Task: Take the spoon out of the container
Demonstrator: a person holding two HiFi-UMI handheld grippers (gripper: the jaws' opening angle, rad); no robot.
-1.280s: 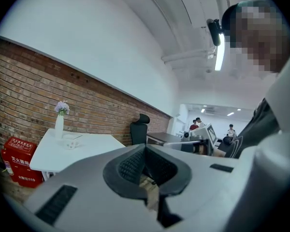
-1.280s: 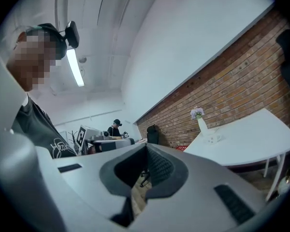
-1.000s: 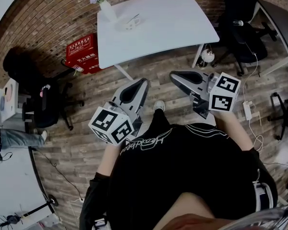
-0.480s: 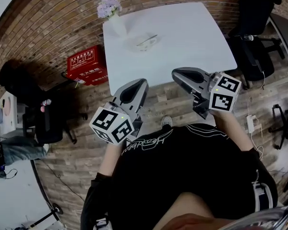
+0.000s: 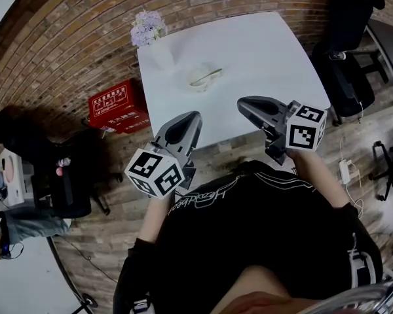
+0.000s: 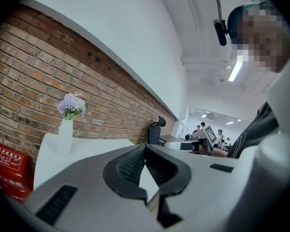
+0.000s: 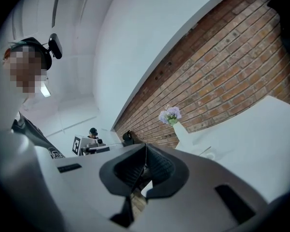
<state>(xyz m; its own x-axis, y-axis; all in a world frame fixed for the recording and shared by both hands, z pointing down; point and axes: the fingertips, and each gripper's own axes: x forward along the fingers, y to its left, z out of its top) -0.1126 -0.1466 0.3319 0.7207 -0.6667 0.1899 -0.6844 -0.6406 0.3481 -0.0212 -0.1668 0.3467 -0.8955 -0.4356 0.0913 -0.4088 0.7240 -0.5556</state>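
While L tongs (image 5: 194, 115) & R tongs (image 5: 242, 103) are pressed together w/ nothing between, spoon (image 5: 213, 74) lies in container (image 5: 194, 74) on desk (image 5: 262, 44) at 12 o'clock; red box (image 5: 118, 100) print unreadable.

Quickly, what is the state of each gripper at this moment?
Left gripper: closed, holding nothing.
Right gripper: closed, holding nothing.

Black shirt (image 5: 262, 231) (white chest lettering)
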